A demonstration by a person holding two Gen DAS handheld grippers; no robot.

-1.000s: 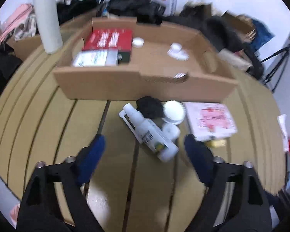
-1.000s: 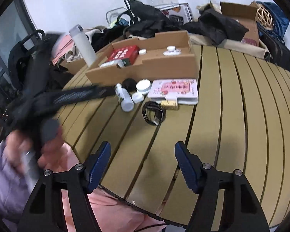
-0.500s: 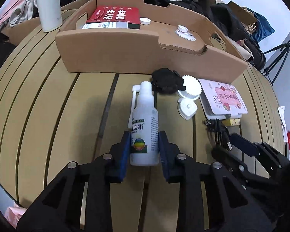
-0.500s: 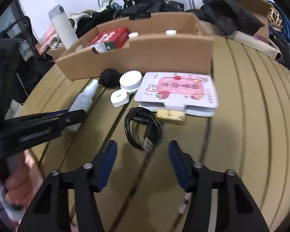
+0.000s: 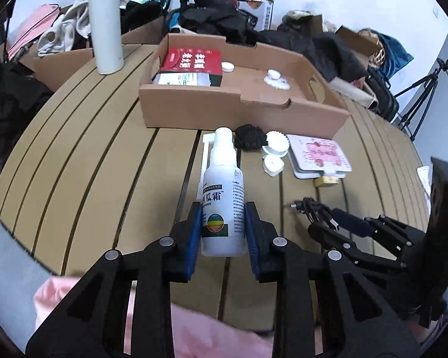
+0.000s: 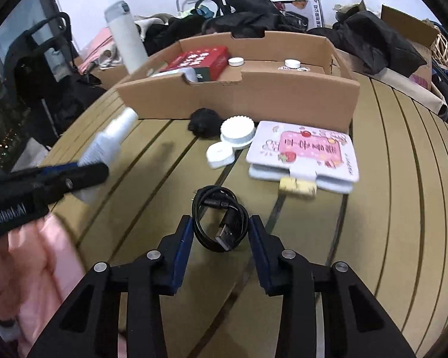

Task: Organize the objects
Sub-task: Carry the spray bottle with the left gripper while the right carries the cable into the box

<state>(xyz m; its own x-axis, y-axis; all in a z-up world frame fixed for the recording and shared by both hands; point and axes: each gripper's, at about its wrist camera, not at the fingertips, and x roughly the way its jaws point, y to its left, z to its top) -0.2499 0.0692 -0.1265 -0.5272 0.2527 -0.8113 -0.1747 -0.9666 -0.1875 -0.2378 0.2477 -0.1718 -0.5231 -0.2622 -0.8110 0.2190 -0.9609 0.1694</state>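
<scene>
Slatted table with cardboard tray at rear. Left gripper clamped on white bottle, nozzle toward tray. Right gripper, jaws apart, flanks coiled cable; contact unclear. Only the left view shows a tripod.

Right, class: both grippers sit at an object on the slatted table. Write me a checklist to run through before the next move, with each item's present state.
1. Left gripper clamped on the spray bottle: ok, both pads press its sides.
2. Bottle clear of the table: cannot tell.
3. Right gripper straddles the black cable: ok.
4. Right jaws closed on the cable: not ok, gaps remain on both sides.
5. Free floor in the cardboard box for the bottle: ok, bare area right of the red packet.
6. Black scrunchie and white lids clear of the bottle's nozzle: ok.
</scene>
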